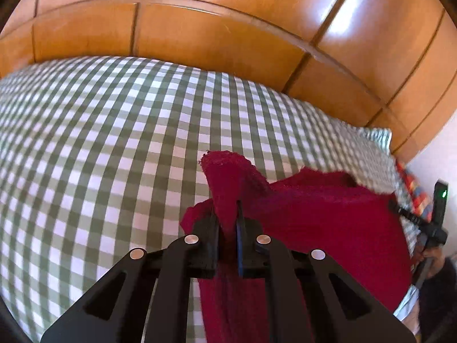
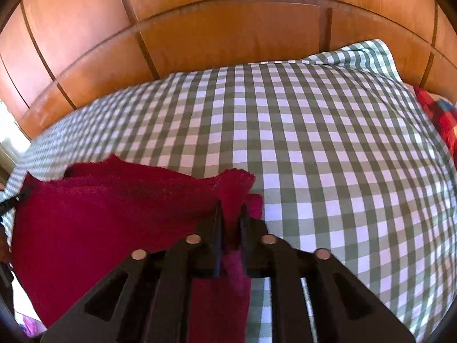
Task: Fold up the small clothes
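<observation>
Left wrist view
Left gripper [image 1: 228, 214]: jaws were drawn narrow, clamped on a bunched corner of the red garment [image 1: 328, 223].
Garment position: the cloth was lifted above the checked bed cover [image 1: 114, 143]; it stretched from the left gripper to the right of frame and hung down below the fingers.
Garment edge: a frayed corner stood up just beyond the fingertips.
Right gripper [image 1: 428, 225]: only part of its body showed at the right edge, beside the far end of the garment; its jaw setting could not be read from this view.
Background: wooden panelled wardrobe [image 1: 228, 28] stood behind the bed; a multicoloured cloth [image 1: 420, 197] lay at the bed's right edge.

Right wrist view
Right gripper [image 2: 231, 217]: jaws were narrow, pinching a corner of the red garment [image 2: 114, 214].
Garment position: cloth spread to the left of the fingers, held over the checked bed cover [image 2: 314, 143], with a strip hanging beneath the gripper.
Background: wooden panelled wardrobe [image 2: 200, 28] behind; multicoloured cloth [image 2: 440, 114] at right edge.
</observation>
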Tool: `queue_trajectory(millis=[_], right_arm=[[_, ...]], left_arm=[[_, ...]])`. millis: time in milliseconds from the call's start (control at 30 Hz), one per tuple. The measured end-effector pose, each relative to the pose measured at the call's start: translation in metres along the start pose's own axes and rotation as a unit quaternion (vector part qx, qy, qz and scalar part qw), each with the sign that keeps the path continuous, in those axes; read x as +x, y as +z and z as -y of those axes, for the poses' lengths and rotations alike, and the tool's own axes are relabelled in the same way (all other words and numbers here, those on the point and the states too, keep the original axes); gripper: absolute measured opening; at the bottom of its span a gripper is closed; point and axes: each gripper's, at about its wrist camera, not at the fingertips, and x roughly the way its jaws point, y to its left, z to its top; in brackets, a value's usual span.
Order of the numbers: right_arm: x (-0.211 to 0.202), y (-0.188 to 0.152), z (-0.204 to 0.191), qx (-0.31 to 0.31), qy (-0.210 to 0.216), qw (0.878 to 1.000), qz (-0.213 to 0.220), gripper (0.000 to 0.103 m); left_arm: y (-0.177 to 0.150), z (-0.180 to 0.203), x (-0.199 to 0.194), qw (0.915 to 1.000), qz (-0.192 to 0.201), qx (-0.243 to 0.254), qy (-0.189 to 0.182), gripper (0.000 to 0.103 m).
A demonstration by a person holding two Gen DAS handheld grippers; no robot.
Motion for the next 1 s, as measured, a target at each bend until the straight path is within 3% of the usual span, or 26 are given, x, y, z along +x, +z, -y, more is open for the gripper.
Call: queue_trajectory(millis=[33, 67, 200, 367, 400, 467, 500, 633, 700, 767, 800, 833, 900, 933, 967, 1000], right_arm=[[-0.006, -0.001, 0.002, 0.006, 0.003, 1.0, 0.006, 0.052], [-0.016, -0.003, 0.004, 0.011, 0.008, 1.0, 0.017, 0.057], [-0.046, -0.026, 0.007, 0.013, 0.035, 0.999, 0.02, 0.061], [-0.084, -0.076, 0.012, 0.033, 0.091, 0.995, -0.002, 0.061], [-0.089, -0.085, 0.013, 0.035, 0.104, 0.994, -0.009, 0.061], [-0.103, -0.109, 0.013, 0.035, 0.129, 0.991, -0.025, 0.062], [-0.106, -0.115, 0.013, 0.033, 0.13, 0.99, -0.03, 0.062], [-0.118, -0.143, 0.018, 0.039, 0.129, 0.99, -0.041, 0.062], [-0.119, -0.152, 0.018, 0.041, 0.127, 0.99, -0.044, 0.061], [-0.116, -0.156, 0.016, 0.036, 0.125, 0.99, -0.045, 0.059], [-0.115, -0.158, 0.015, 0.036, 0.123, 0.991, -0.045, 0.059], [-0.113, -0.16, 0.014, 0.036, 0.125, 0.991, -0.045, 0.056], [-0.105, -0.156, 0.011, 0.031, 0.128, 0.99, -0.048, 0.048], [-0.102, -0.153, 0.009, 0.029, 0.13, 0.99, -0.049, 0.034], [-0.101, -0.152, 0.005, 0.024, 0.14, 0.989, -0.051, 0.01], [-0.101, -0.15, 0.001, 0.015, 0.139, 0.989, -0.05, 0.008]], left_arm=[[-0.002, -0.003, -0.006, 0.9999, 0.005, -0.011, -0.011, 0.008], [-0.005, -0.006, -0.014, 0.9995, 0.01, -0.02, -0.023, 0.008], [-0.034, -0.011, -0.06, 0.9984, 0.024, -0.006, -0.05, 0.008], [-0.096, -0.014, -0.107, 0.9964, 0.002, 0.03, -0.08, 0.011], [-0.11, -0.014, -0.113, 0.9958, -0.005, 0.033, -0.085, 0.017], [-0.129, -0.014, -0.12, 0.9953, -0.006, 0.029, -0.092, 0.056], [-0.137, -0.013, -0.121, 0.9949, -0.007, 0.027, -0.098, 0.059], [-0.153, -0.006, -0.114, 0.9948, -0.011, 0.033, -0.096, 0.058], [-0.155, -0.001, -0.11, 0.9949, -0.009, 0.041, -0.091, 0.049], [-0.157, 0.001, -0.105, 0.9942, -0.017, 0.048, -0.095, 0.029], [-0.156, 0.001, -0.102, 0.9943, -0.018, 0.049, -0.093, 0.026], [-0.155, 0.001, -0.101, 0.994, -0.018, 0.053, -0.095, 0.016], [-0.155, 0.002, -0.104, 0.9939, -0.014, 0.057, -0.094, 0.01], [-0.153, 0.004, -0.109, 0.9935, -0.007, 0.06, -0.097, 0.008], [-0.152, 0.006, -0.113, 0.9932, -0.002, 0.062, -0.099, 0.008], [-0.151, 0.007, -0.117, 0.993, 0.003, 0.064, -0.1, 0.007]])
